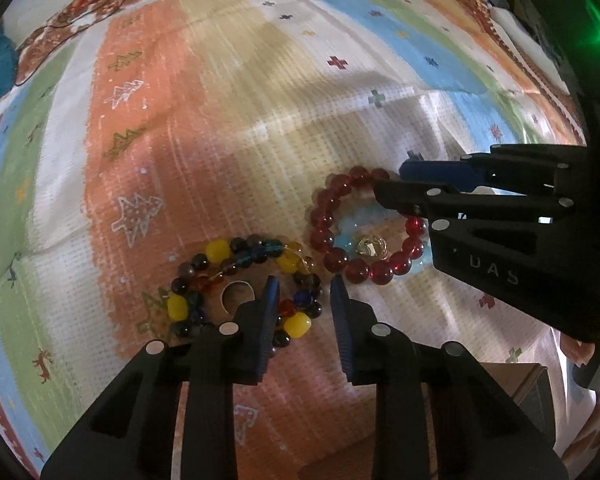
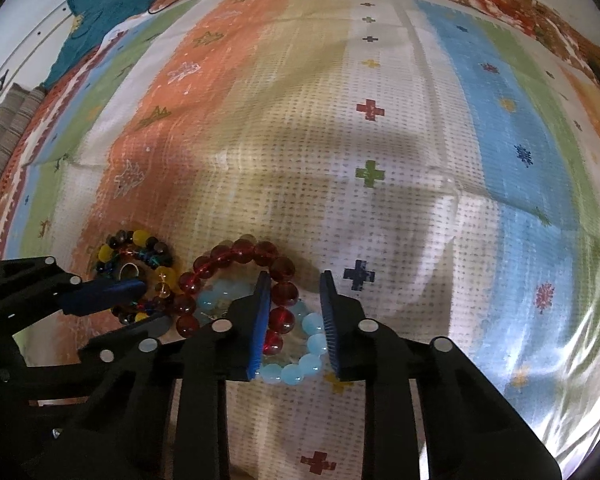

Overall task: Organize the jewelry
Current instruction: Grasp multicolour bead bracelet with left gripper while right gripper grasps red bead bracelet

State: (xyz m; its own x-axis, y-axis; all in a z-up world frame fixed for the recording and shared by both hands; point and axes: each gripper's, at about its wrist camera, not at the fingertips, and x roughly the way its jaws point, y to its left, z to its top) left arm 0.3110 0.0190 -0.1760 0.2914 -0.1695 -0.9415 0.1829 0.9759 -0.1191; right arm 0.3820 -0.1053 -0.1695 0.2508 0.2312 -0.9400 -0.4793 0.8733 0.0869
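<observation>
Left claw (image 1: 304, 296) narrowly open around the multicoloured bracelet (image 1: 236, 276); right claw (image 2: 294, 292) narrowly open astride red bracelet (image 2: 236, 276) and blue bracelet (image 2: 300, 356).

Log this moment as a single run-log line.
left tool: open over mixed bead bracelet | right tool: open astride red bracelet and pale blue bracelet | cloth: under all

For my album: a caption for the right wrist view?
Right claw straddles red and pale blue bead bracelets on a striped cloth.
</observation>
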